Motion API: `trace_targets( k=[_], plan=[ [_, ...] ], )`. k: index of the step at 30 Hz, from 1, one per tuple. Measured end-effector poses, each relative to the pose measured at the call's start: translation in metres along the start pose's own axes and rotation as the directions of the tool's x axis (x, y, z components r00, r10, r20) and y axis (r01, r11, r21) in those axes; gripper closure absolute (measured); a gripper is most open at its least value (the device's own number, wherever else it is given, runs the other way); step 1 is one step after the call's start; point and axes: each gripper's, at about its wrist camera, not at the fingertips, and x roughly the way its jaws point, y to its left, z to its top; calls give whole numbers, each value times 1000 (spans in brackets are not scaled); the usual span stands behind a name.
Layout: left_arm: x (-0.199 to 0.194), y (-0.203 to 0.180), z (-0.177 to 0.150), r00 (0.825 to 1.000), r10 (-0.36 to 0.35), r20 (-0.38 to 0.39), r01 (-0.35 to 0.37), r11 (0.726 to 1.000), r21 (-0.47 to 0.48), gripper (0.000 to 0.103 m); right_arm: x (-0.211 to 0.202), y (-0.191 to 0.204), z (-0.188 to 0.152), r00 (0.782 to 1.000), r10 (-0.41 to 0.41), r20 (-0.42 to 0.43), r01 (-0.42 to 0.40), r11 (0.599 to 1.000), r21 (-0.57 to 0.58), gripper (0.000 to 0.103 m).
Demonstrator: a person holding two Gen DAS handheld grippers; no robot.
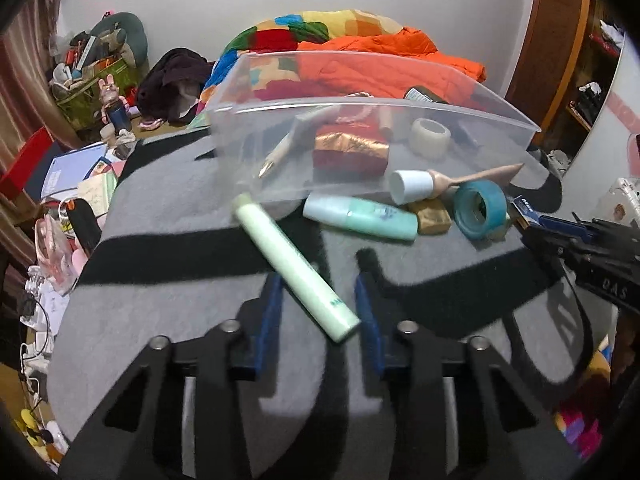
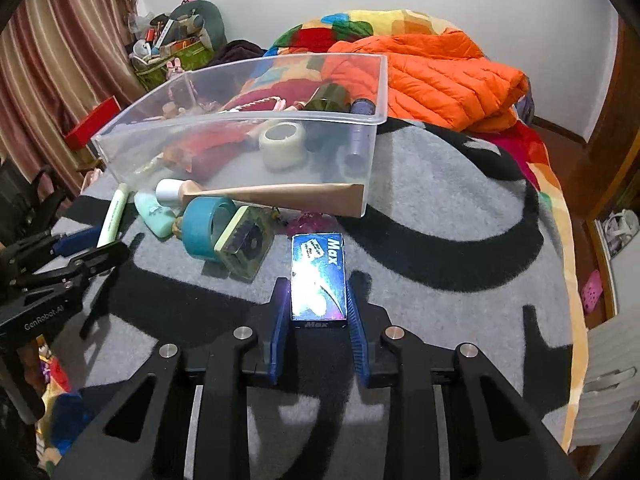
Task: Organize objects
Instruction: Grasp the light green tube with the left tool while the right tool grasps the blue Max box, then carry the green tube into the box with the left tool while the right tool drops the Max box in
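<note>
My left gripper (image 1: 320, 284) is open around the near end of a pale green tube (image 1: 296, 270) that lies slanted on the grey blanket. My right gripper (image 2: 318, 286) stands around a blue "Max" box (image 2: 318, 276), its pads at the box's sides. A clear plastic bin (image 1: 360, 140) stands behind, holding a doll in a red dress (image 1: 348, 144), a clear tape roll (image 1: 430, 136) and a purple tube (image 2: 358, 132). In front of it lie a mint bottle (image 1: 360, 218), a teal tape roll (image 1: 478, 208) and a beige tube with white cap (image 2: 256, 194).
A green sponge-like pad (image 2: 244, 246) leans on the teal tape. An orange jacket (image 2: 440, 76) and a colourful quilt (image 1: 312, 28) lie behind the bin. Clutter and books (image 1: 76, 168) fill the floor at left. The bed edge drops off at right.
</note>
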Motion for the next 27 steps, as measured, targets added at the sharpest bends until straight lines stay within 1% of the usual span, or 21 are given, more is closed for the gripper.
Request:
trace_targets(
  k=[2,5,8,11,14,15,17,19,21,22,25,27],
  plan=[
    [-6,6,-7,1000,-7,2,7,1000,-2,79,-4,0,-2,1000,2,5,-2,1000,1,78],
    [-15,13,-16,1000,-21,7,21,1000,-8,88,-11,0,-7,1000,4,11,-4,1000,2,78],
    [-23,18,-24,999,-43,10,43,999,-22,88,-18,-1,-9,1000,10,22,-10,1000,13,78],
    [-29,19,-30,999,-40,11,40,999,-15,88,-28,-2,-9,999,23,47,-25,999,30,78],
    [-28,21,-27,998,-55,-11,55,998,-19,88,-35,0,-6,997,32,64,-35,999,32,78],
    [-27,23,-25,998,-62,-16,62,998,-24,87,-38,1,-5,997,32,70,-35,999,29,78],
    [-23,24,-19,997,-73,-24,72,997,-22,80,-41,3,-3,996,34,80,-36,999,24,78],
    [-17,21,-14,998,-65,-23,65,998,-3,76,-44,5,1,995,34,91,-36,999,22,78],
    [-11,17,-9,999,-43,-13,44,999,23,76,-47,5,6,994,42,104,-44,999,24,78],
    [-8,15,-7,999,-36,-5,37,999,36,76,-49,6,8,993,46,110,-49,999,24,78],
    [-2,13,-1,1000,-27,8,26,998,56,88,-52,9,19,990,50,133,-53,998,22,78],
    [-2,14,2,999,-36,10,36,998,51,88,-54,11,27,987,49,151,-52,999,15,78]
  ],
)
